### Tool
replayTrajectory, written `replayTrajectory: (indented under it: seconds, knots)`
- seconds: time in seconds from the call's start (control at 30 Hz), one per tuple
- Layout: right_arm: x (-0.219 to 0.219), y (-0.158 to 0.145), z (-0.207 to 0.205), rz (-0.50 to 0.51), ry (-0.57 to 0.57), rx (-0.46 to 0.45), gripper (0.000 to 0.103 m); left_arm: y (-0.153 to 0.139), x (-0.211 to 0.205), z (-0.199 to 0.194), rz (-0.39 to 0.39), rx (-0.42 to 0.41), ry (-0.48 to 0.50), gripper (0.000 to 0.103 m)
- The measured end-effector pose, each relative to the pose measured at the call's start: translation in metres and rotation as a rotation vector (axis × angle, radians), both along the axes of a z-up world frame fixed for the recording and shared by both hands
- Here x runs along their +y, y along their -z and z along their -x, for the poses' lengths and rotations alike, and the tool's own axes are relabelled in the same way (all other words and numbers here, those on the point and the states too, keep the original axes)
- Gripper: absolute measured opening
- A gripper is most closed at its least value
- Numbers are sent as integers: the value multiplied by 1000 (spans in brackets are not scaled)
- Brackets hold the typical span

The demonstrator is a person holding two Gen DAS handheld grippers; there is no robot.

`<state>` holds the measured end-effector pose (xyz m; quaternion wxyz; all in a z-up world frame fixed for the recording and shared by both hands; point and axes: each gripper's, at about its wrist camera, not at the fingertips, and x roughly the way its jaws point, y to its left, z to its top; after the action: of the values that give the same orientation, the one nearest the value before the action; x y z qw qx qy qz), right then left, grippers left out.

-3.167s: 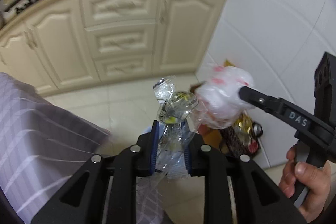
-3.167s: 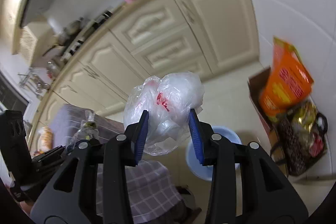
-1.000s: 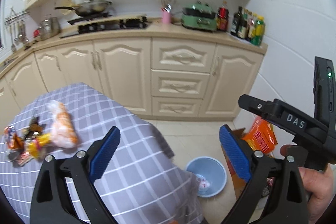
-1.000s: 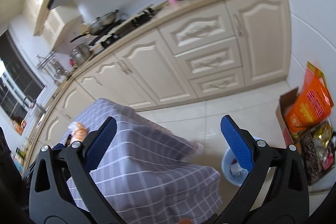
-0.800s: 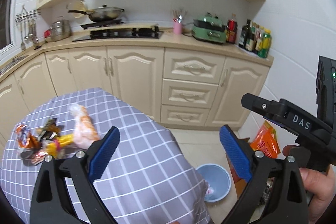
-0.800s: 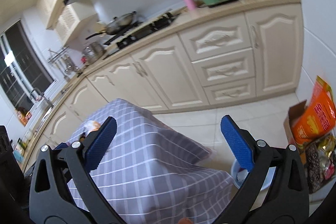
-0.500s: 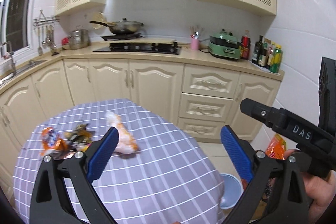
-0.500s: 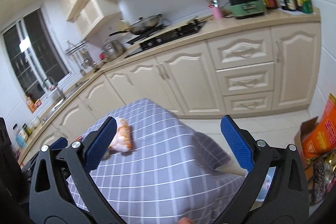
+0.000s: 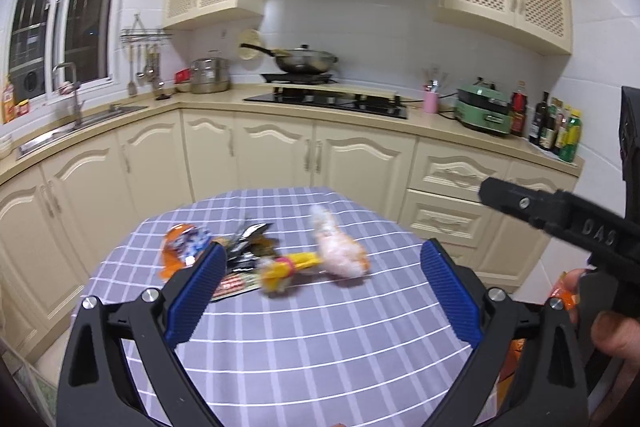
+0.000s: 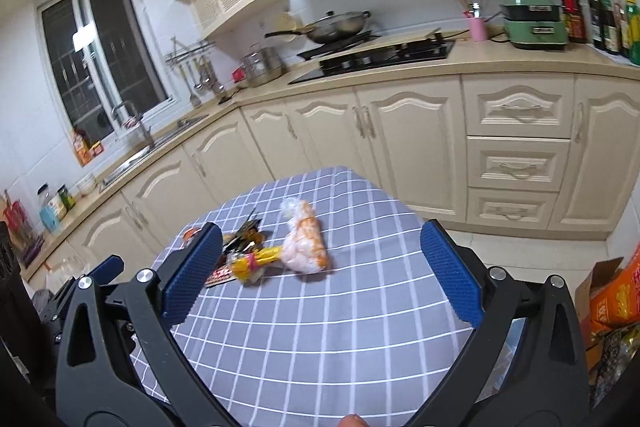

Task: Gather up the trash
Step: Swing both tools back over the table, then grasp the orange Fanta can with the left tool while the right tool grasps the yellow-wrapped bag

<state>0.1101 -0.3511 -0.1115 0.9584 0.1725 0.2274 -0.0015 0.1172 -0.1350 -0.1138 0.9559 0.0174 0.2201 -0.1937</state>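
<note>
Right wrist: clear bag point(image 10: 305, 243) of orange food

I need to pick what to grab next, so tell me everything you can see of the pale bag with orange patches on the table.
The pale bag is a crumpled, translucent plastic bundle, whitish-pink with orange patches, its twisted neck pointing toward the cabinets. It lies on its side on the checked tablecloth, beside a yellow wrapper. Neither gripper touches it.

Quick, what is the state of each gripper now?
Left gripper: open, holding nothing.
Right gripper: open, holding nothing.
</note>
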Motion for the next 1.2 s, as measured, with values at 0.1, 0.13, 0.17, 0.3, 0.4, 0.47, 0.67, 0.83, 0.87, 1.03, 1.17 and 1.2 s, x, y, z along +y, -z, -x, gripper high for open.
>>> replayTrajectory:
  seconds: [0.1, 0.13, 0.17, 0.3, 0.4, 0.47, 0.67, 0.83, 0.87, 1.03, 1.17, 1.2]
  knots:
    - [15, 6, -10, 18, -32, 18, 97, 10, 24, -10, -3, 12, -43, 96]
    - [21, 8, -16, 24, -44, 28, 97, 12, 30, -12, -3, 15, -52, 96]
    - [24, 11, -20, 25, -53, 36, 97, 16, 38, -17, -5, 20, -68, 96]
    - [41, 21, -38, 29, -90, 65, 97, 30, 63, -35, -29, 36, -118, 96]
    - [53, 30, -51, 35, -120, 89, 97, 42, 77, -47, -48, 50, -151, 96]
    - [57, 35, -58, 35, -136, 101, 97, 49, 85, -57, -66, 54, -169, 96]
    - [67, 51, -76, 30, -158, 141, 97, 74, 89, -95, -213, 59, -175, 96]
    - [76, 66, -93, 19, -180, 184, 97, 90, 77, -130, -325, 83, -115, 96]
    - [77, 69, -96, 18, -185, 191, 97, 95, 76, -139, -338, 99, -93, 95]
    - [83, 80, -108, 5, -204, 222, 97, 108, 77, -167, -333, 171, -10, 65]
    - [87, 88, -115, -5, -211, 244, 97, 114, 79, -180, -286, 238, 73, 21]
    - [89, 90, -117, -8, -213, 247, 97, 115, 79, -181, -280, 242, 77, 18]
